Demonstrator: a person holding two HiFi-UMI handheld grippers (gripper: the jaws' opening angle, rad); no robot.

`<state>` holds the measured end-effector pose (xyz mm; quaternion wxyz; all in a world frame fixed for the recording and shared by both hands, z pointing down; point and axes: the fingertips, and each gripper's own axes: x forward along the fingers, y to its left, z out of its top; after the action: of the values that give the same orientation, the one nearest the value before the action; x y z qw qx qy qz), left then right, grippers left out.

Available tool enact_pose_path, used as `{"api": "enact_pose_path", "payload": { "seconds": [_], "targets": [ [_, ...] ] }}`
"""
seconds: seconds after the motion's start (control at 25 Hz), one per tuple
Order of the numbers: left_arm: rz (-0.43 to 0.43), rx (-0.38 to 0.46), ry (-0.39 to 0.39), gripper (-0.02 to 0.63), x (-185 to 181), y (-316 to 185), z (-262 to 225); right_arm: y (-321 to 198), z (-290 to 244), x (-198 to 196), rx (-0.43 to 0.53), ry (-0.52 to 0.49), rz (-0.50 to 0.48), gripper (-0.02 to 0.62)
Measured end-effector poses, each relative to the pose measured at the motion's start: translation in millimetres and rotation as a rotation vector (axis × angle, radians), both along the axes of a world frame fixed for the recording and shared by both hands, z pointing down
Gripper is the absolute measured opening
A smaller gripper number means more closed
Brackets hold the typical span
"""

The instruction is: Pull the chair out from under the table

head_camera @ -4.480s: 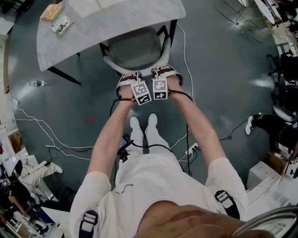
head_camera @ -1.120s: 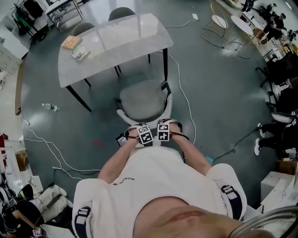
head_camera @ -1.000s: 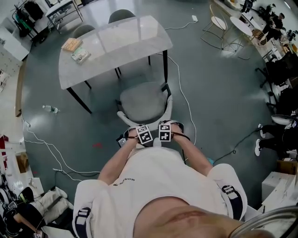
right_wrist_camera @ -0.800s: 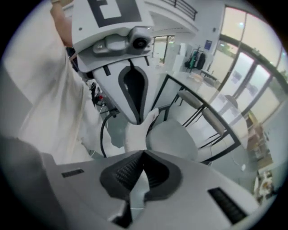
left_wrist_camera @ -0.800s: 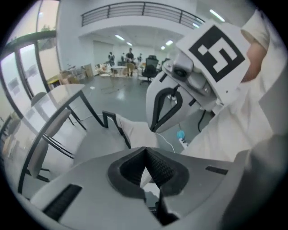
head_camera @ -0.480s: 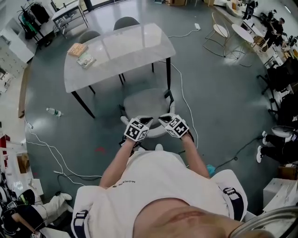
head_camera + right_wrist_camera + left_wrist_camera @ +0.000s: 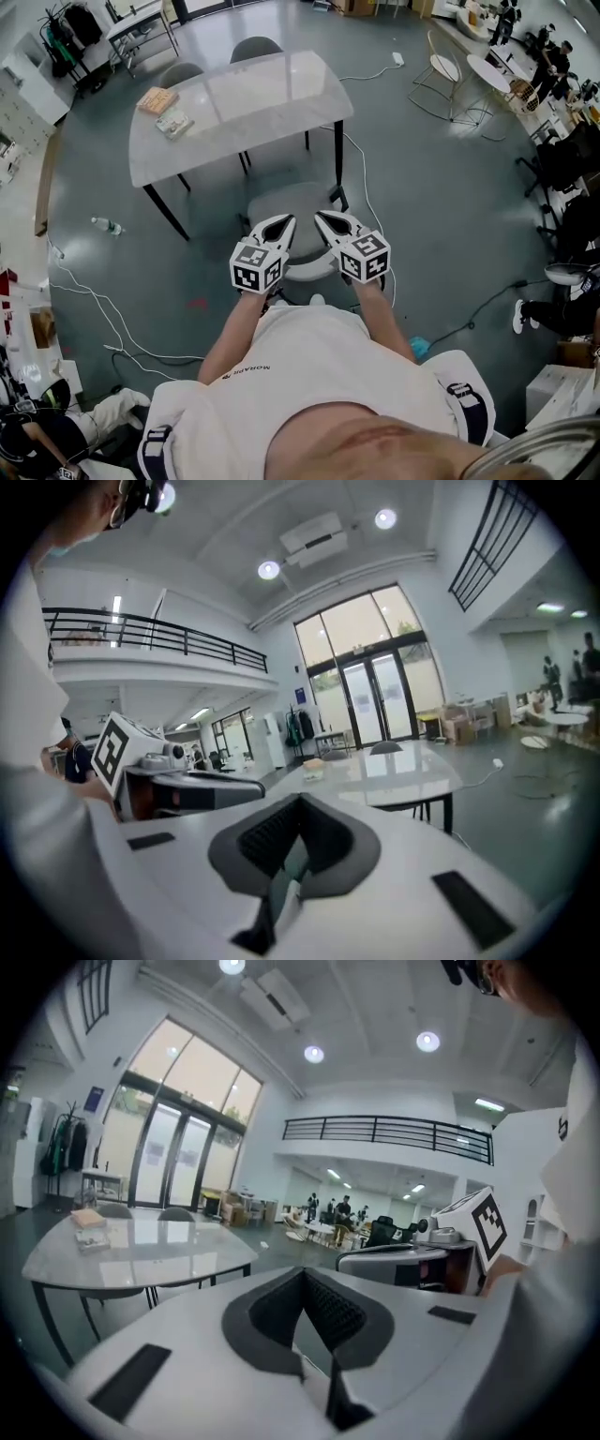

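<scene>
Tongs first — both pairs were pressed shut with nothing in them. I saw it in the left gripper view and the right gripper view: the dark pads met, and only the room showed past them. In the head view the left gripper (image 7: pixel 282 223) and the right gripper (image 7: pixel 323 217) hung side by side above the chair (image 7: pixel 292 202), not touching it, with their tips pointing toward the table (image 7: pixel 234 103). The chair stood on my side of the table. Its grey seat was out in the open, just beside the table's near edge, and its pale back rail (image 7: pixel 309 272) curved below the two grippers. A brown book (image 7: pixel 157 99) and a small packet (image 7: pixel 175 123) lay at the table's left end. Two more chairs (image 7: pixel 255 47) stood at the far side. A bottle (image 7: pixel 106 225) lay on the floor to the left — and a white cable (image 7: pixel 370 202) ran past the chair on the right.
</scene>
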<state>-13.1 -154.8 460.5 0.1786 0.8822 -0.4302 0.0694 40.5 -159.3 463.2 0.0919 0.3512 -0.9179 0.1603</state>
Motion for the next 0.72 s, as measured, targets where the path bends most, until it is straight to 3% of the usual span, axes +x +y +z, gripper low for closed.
{"api": "enact_pose_path", "payload": {
  "seconds": [0.28,0.72],
  "targets": [
    [-0.064,0.135,0.065,0.005,-7,-2,-56,-2,-57,-8,0.076,-0.129,0.054,0.014],
    [-0.155,0.356,0.046,0.005,-30,5,-123,0,-116,-9,0.272,-0.143,0.127,0.014]
  ]
}}
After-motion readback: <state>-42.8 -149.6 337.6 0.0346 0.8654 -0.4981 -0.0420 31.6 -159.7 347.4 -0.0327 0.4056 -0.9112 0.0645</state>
